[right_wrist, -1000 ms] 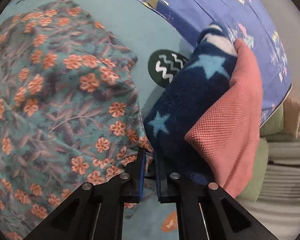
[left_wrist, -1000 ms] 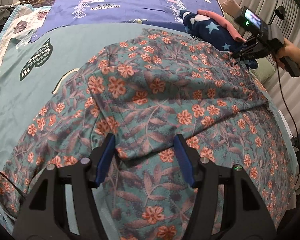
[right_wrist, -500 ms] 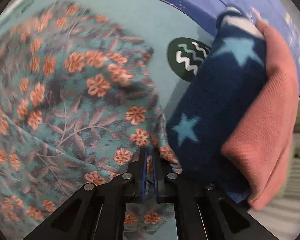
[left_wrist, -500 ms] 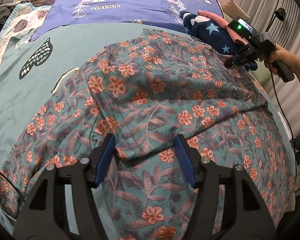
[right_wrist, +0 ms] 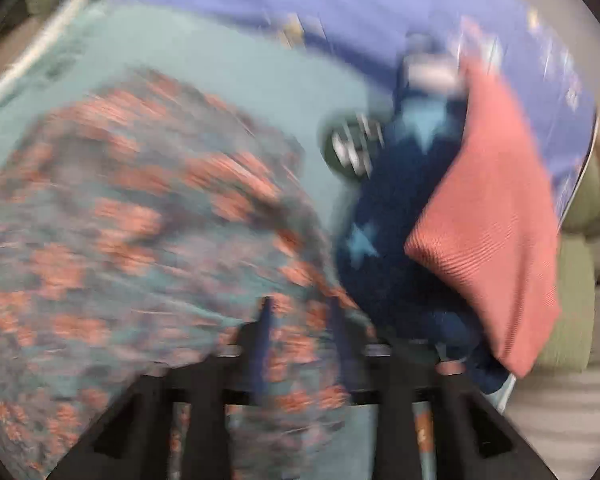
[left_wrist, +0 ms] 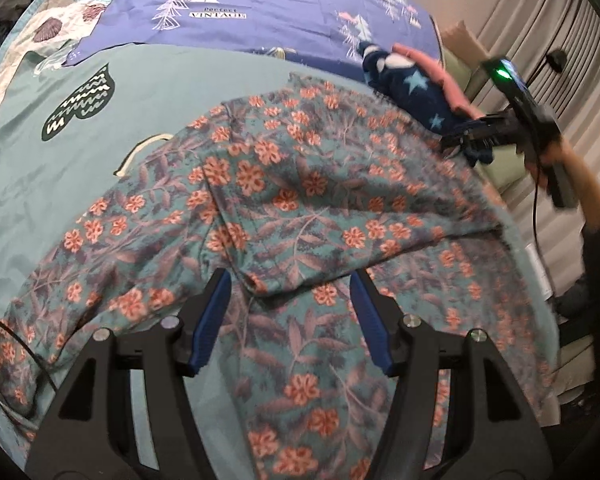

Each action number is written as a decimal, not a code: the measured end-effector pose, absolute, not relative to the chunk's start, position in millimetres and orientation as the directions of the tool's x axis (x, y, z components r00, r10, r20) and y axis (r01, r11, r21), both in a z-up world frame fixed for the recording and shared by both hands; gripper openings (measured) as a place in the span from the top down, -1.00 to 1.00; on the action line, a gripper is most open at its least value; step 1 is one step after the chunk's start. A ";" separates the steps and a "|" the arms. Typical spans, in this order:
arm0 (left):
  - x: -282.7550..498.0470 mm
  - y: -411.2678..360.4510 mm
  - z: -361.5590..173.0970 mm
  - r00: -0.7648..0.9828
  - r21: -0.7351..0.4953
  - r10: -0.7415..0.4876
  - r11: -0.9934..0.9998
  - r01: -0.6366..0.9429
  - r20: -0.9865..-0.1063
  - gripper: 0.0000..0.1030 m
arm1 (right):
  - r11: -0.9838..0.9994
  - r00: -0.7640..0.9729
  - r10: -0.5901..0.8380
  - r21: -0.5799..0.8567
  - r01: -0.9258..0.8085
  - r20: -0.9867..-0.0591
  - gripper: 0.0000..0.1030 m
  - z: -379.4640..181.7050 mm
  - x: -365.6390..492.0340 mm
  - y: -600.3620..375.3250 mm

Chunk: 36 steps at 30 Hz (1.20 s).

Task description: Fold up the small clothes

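On my left wrist view the floral garment (left_wrist: 300, 208) lies spread across the teal bedsheet (left_wrist: 172, 92), teal cloth printed with orange flowers and purple leaves, one layer folded over another so that a folded edge runs down toward the camera. My left gripper (left_wrist: 290, 300) hangs just above that edge with its blue-padded fingers (left_wrist: 212, 320) spread wide, released, and a point of the fold sits between them without being pinched. Far across the garment, at its right-hand side, I can see my right gripper (left_wrist: 452, 142) in the person's hand (left_wrist: 580, 176), its tip at the cloth's far edge beside a small pile of folded clothes: a navy star-print fleece (left_wrist: 412, 92) with a pink knit piece (left_wrist: 440, 76) lying on top. A purple duvet (left_wrist: 260, 4) printed with trees covers the head of the bed behind them. My right wrist view is badly smeared by motion; there the right gripper (right_wrist: 300, 320) shows its fingers slightly apart with floral fabric lying between them, but I cannot tell whether it has a hold on the cloth. The fleece (right_wrist: 384, 232) and the pink knit (right_wrist: 492, 220) sit just to its right
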<state>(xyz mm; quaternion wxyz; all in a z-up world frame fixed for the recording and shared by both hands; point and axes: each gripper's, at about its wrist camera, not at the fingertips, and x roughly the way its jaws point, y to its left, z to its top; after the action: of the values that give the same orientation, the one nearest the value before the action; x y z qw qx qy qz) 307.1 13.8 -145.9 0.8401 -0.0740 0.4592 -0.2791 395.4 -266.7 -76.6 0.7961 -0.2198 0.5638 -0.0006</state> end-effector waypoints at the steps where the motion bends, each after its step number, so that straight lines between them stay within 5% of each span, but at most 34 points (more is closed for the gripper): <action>1: 307.6 17.4 -145.5 0.417 -0.403 -0.556 0.823 0.401 -0.719 -0.22 | 0.891 0.436 -0.224 -0.365 -0.272 -0.872 -0.53 -67.7 377.9 -246.3; 6: 325.0 40.9 -146.8 0.382 -0.565 -0.662 0.749 0.345 -0.645 -0.22 | 0.781 0.665 0.039 -0.393 -0.486 -0.746 -0.48 -59.5 264.3 -137.9; 9: 344.7 58.5 -148.7 0.386 -0.662 -0.707 0.700 0.267 -0.593 -0.22 | 0.639 0.772 0.077 -0.563 -0.524 -0.631 -0.24 -88.0 220.4 -72.0; 11: 359.0 68.3 -150.8 0.374 -0.718 -0.740 0.658 0.226 -0.560 -0.22 | 0.606 0.784 0.097 -0.588 -0.535 -0.613 0.28 -105.4 206.2 -40.7; 12: 365.8 71.8 -151.8 0.370 -0.734 -0.748 0.645 0.213 -0.551 -0.22 | 0.611 0.777 0.110 -0.574 -0.545 -0.620 0.36 -110.5 210.1 -30.1; 18: 402.0 79.6 -163.8 0.329 -0.805 -0.796 0.575 0.148 -0.508 -0.22 | 0.685 0.710 0.177 -0.432 -0.586 -0.682 0.38 -133.4 249.1 -18.6; 19: 404.5 78.2 -166.1 0.319 -0.812 -0.803 0.566 0.143 -0.504 -0.22 | 0.688 0.713 0.155 -0.443 -0.575 -0.684 0.49 -139.0 251.0 -16.7; 20: 408.0 74.7 -169.4 0.305 -0.815 -0.808 0.562 0.139 -0.504 -0.22 | 0.688 0.723 0.120 -0.468 -0.555 -0.680 0.89 -144.9 252.2 -17.2; 21: 410.0 71.1 -172.0 0.298 -0.811 -0.805 0.568 0.140 -0.513 -0.22 | 0.696 0.718 0.097 -0.469 -0.544 -0.689 0.98 -147.9 244.0 -15.1; 33: 418.9 44.4 -193.4 0.249 -0.770 -0.778 0.620 0.152 -0.577 -0.22 | 0.692 0.746 0.200 -0.448 -0.567 -0.635 0.90 -134.9 210.5 -5.2; 34: 418.4 46.7 -192.5 0.245 -0.772 -0.780 0.617 0.153 -0.575 -0.22 | 0.698 0.726 0.243 -0.404 -0.591 -0.643 0.70 -130.3 209.0 -13.6; 36: 418.4 50.9 -191.3 0.235 -0.773 -0.785 0.613 0.161 -0.573 -0.22 | 0.704 0.722 0.267 -0.382 -0.599 -0.639 -0.02 -125.2 207.9 -26.9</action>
<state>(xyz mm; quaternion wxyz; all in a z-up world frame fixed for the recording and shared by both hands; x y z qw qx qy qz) 418.4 50.9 -191.3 0.7277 -0.2964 0.5263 -0.3249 207.9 -26.9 -125.2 0.8794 -0.2958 0.2803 0.2460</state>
